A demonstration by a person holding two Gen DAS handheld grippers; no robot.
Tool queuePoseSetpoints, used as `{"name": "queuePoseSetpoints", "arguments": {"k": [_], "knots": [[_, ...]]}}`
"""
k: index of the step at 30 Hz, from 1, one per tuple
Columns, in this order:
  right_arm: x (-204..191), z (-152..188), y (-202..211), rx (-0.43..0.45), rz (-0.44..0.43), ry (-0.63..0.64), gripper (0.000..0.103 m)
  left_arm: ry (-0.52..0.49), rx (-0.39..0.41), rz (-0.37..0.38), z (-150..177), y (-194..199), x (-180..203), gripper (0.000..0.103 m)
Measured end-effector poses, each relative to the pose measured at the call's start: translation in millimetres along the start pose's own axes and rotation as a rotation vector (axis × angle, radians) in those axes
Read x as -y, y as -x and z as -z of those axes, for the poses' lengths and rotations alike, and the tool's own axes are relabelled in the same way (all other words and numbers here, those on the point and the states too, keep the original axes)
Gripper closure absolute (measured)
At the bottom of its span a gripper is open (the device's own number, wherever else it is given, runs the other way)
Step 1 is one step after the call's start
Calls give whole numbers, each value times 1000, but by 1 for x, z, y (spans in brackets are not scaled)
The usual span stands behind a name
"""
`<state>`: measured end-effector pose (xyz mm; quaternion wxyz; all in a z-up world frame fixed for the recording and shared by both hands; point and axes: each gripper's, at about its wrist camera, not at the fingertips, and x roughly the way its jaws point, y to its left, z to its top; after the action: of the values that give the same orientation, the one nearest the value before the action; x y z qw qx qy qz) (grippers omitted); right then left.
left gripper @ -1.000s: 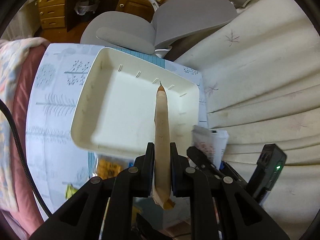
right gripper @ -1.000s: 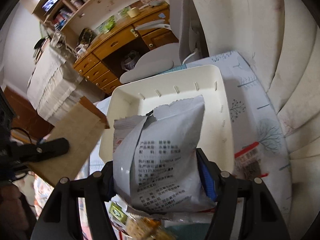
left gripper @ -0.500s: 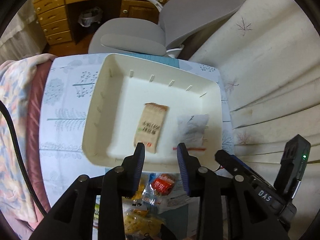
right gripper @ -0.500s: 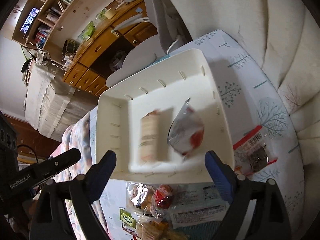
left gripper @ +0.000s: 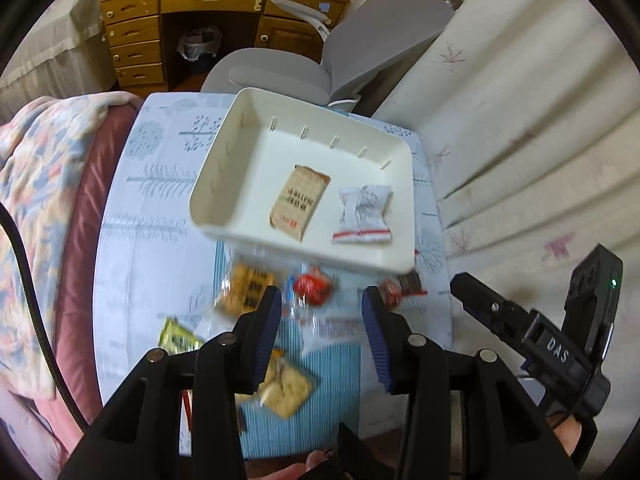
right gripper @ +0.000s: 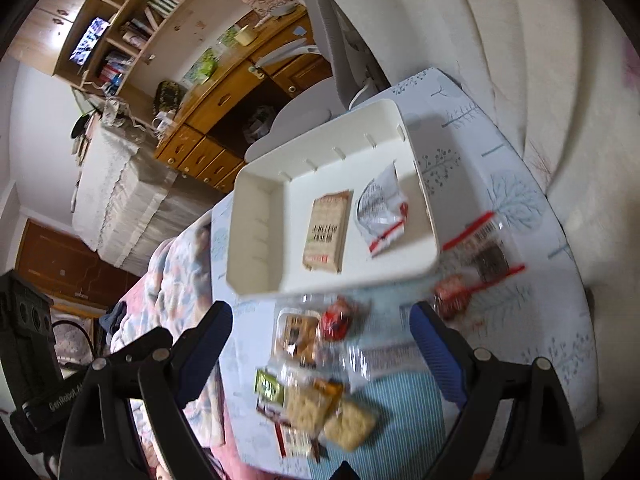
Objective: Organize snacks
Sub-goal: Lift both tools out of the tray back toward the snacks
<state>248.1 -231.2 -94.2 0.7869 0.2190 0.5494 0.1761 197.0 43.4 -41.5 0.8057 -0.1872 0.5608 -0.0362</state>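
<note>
In the left wrist view, the white tray (left gripper: 208, 204) at frame centre holds a brown packet (left gripper: 299, 208) and, to its right, a white packet (left gripper: 363, 215). Below, loose snacks (left gripper: 248, 288) await sorting. The left gripper (left gripper: 318, 312) and right gripper (right gripper: 320, 334) gape empty.

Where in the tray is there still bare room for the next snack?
The white tray has bare floor on its left half, between the left wall and the brown packet, plus a strip along the far slotted wall. The right side is taken by the white packet. In front of the tray, loose snacks crowd the table.
</note>
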Motion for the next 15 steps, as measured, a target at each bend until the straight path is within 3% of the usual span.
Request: {"name": "queuePoseSetpoints", "arguments": {"k": [5,12,15], "knots": [[4,32,14,-35,-19,23,12,37,60,10,59,26,-6,55],[14,71,21,-91,-61,21,12,50,49,-5,123,40,-12,54],[19,86,22,-116,-79,5,12,65,40,-16,142,42,-16,47]]}}
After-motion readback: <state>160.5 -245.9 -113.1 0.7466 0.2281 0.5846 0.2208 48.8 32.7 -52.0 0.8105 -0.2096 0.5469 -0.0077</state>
